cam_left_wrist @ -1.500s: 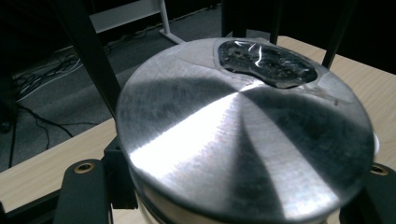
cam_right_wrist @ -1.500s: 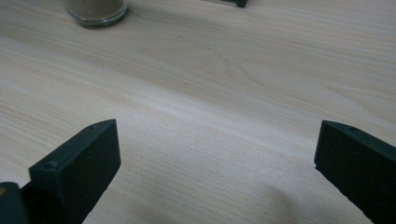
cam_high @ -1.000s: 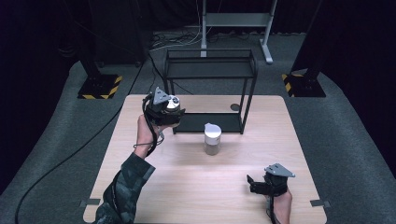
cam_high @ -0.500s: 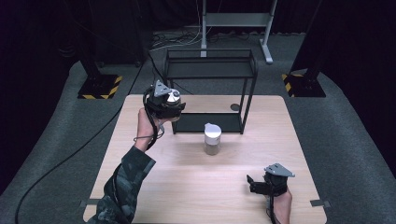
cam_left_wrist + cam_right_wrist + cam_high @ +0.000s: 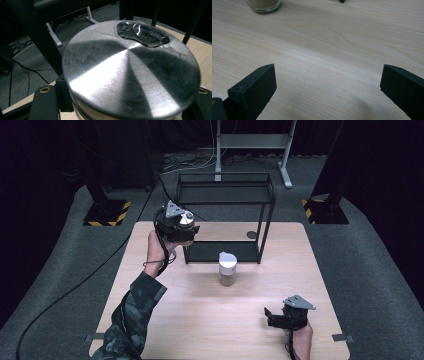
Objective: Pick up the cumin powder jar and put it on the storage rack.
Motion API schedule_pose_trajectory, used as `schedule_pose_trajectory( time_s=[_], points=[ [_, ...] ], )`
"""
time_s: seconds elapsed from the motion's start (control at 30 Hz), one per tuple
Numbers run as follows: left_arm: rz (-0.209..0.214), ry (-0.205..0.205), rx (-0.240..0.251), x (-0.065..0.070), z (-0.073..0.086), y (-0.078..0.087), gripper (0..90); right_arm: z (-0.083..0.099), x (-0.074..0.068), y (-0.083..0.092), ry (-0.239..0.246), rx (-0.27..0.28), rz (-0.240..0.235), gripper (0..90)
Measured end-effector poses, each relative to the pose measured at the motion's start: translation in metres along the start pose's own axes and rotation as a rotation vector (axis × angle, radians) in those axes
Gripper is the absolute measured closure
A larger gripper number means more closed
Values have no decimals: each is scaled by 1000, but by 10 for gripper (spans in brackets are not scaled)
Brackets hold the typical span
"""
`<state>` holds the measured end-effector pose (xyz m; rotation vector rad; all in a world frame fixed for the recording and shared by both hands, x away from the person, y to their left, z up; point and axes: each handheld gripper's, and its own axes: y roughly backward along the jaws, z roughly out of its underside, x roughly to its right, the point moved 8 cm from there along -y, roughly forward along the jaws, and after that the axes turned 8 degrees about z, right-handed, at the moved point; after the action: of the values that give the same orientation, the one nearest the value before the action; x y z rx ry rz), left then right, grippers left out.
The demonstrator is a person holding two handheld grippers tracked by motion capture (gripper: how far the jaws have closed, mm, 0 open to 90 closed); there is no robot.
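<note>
Two tools in play. Left tool (image 5: pixel 183 226) is up off the bench (image 5: pixel 165 320), clamped on a jar with a brushed metal lid (image 5: pixel 186 219); jaws grip the jar's sides just under the lid rim, one on each side in the left gripper view. Lid (image 5: pixel 130 67) sits right in front of that tool's camera, round, with a dark glossy patch near its far edge. Jar body below the lid is mostly hidden, so contents can't be told.

Just ahead of the left tool and a little to its right: black wire-frame shelf rack (image 5: pixel 225 215), standing on the far half of the bench. The held jar hangs beside the rack's near left post, apart from it as far as I can tell.

Right tool (image 5: pixel 272 317) is low over the near right part of the bench, jaws wide, nothing between them, bare wood grain under them in the right gripper view. Ahead of it and off to its left, well apart: glass jar with a white lid (image 5: pixel 228 269), upright on the bench, pale granular fill in the bottom (image 5: pixel 264 4). That jar stands just in front of the rack's lower shelf.
</note>
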<state>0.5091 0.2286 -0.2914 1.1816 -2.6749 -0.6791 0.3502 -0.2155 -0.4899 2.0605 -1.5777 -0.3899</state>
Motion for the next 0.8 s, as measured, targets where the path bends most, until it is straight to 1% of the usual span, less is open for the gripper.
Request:
schedule_pose_trajectory(
  time_s=[0.17, 0.23, 0.43, 0.6, 0.8],
  points=[
    [0, -9, 1, 0, -5, 0, 309, 0, 0, 0, 0, 0, 0, 0],
    [2, -8, 12, -1, -7, 2, 310, 0, 0, 0, 0, 0, 0, 0],
    [3, -14, 19, -1, -12, 4, 309, 0, 0, 0, -1, -1, -1, 0],
    [17, -16, 25, -1, -16, 7, 310, 0, 0, 0, -1, -2, -2, 0],
    [20, -19, 35, -1, -20, 10, 310, 0, 0, 0, -1, -3, -2, 0]
  ],
)
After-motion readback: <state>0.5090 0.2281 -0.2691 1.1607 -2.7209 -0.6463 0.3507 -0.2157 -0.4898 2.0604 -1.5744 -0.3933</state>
